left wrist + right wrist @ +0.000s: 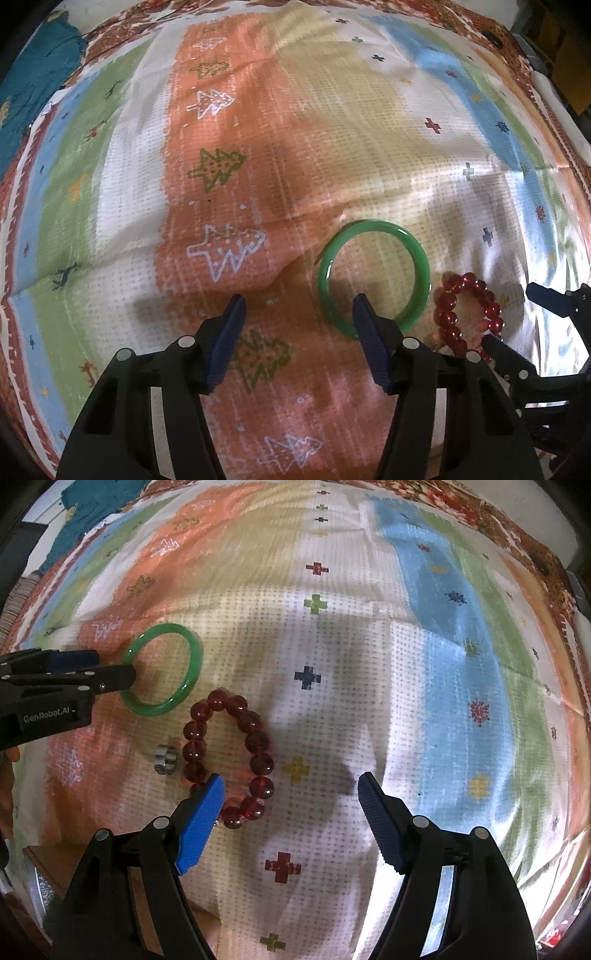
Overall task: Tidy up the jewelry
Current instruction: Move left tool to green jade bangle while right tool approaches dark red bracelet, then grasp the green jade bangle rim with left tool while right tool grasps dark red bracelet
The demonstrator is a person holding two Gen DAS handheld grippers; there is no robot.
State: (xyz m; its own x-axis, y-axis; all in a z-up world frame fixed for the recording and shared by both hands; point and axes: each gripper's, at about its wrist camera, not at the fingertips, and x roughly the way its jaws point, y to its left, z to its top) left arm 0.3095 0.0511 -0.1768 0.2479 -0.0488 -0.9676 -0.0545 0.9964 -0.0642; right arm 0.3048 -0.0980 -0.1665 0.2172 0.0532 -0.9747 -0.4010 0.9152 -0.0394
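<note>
Grippers first, since they're right under our noses. We've got the left gripper (299, 301) pointing steeply down at the cloth, jaws apart, nothing pinched. Its right fingertip (364, 306) sits over the near rim of the green bangle (373, 277), so one finger is inside the ring and the other outside on the orange stripe; whether the pad actually touches the bangle we can't tell from either view. In the right wrist view the same gripper comes in from the left edge with its finger end at the bangle's left rim.

The right gripper (291, 786) is also wide apart and empty. Its left fingertip (210, 790) overlaps the near-left part of the red bead bracelet (229, 760), while the other finger is well off to the right over bare white cloth.

Moving outward: the bead bracelet lies flat in a loop on the white part of the patterned cloth (332, 646), and just to its left we see a small silvery ring (164, 760), lying apart from the beads. Beyond those, the green bangle lies flat too, just beside the beads at their far-left, straddling the orange and cream stripes.

Farthest out, a teal cloth (33, 81) sits at the far-left corner.
</note>
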